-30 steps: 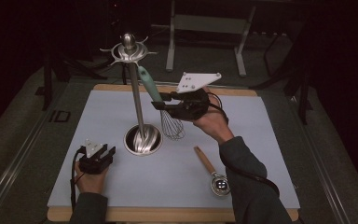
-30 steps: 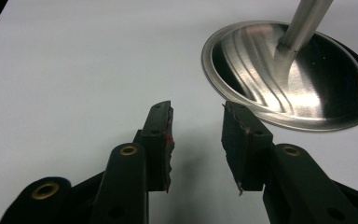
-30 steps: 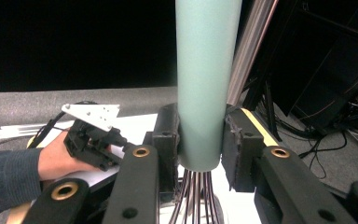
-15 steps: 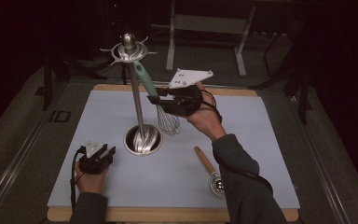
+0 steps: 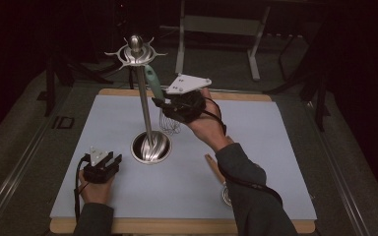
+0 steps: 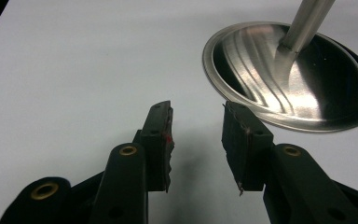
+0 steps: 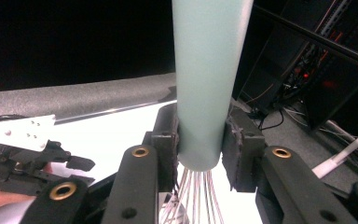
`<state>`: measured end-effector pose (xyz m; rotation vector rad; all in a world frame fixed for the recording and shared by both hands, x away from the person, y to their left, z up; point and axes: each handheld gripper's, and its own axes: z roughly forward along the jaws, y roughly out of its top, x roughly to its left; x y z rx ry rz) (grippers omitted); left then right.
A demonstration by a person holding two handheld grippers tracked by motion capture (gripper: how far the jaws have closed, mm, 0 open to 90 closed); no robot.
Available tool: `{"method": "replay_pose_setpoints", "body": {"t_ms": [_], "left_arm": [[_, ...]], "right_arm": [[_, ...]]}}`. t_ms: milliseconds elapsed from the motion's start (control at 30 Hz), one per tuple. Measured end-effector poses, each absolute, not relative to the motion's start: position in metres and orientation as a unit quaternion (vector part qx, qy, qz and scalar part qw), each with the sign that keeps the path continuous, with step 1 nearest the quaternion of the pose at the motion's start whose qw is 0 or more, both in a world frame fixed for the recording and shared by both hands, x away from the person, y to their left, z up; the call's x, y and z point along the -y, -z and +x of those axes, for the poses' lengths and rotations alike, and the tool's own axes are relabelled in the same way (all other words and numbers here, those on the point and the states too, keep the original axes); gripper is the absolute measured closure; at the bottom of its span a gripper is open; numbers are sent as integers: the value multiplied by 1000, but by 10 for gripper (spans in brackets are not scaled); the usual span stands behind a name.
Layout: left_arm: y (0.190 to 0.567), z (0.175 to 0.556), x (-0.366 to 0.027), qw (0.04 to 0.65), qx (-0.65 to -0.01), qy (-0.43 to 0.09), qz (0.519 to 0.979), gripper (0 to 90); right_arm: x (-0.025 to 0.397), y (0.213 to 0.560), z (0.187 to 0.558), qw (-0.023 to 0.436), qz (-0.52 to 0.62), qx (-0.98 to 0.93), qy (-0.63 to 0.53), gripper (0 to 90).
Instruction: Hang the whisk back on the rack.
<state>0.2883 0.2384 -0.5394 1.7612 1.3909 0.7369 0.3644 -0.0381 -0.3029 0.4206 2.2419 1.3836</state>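
The right tongs are raised above the worktop, forearm angled up from the near edge, jaws clamped on the green handle of the whisk, which hangs just beside the steel stand's pole. The left tongs rest low on the worktop, jaws apart and empty, near the stand's round base.

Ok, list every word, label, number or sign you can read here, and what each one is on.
"ID": white marking on the dark floor strip left of the table; this is the sole readable text.
No lettering appears on the whisk, the utensil stand or either hand-held gripper.
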Motion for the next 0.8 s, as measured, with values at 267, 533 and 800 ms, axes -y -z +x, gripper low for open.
{"method": "replay_pose_setpoints", "body": {"t_ms": [267, 533, 800], "left_arm": [[539, 288, -239, 381, -546, -288, 689, 632], [539, 288, -238, 381, -547, -288, 688, 631], [540, 288, -238, 380, -546, -289, 688, 631]], "right_arm": [[36, 304, 364, 225, 159, -813, -513, 646], [38, 305, 359, 215, 154, -808, -526, 594], [40, 304, 355, 206, 152, -805, -535, 555]]}}
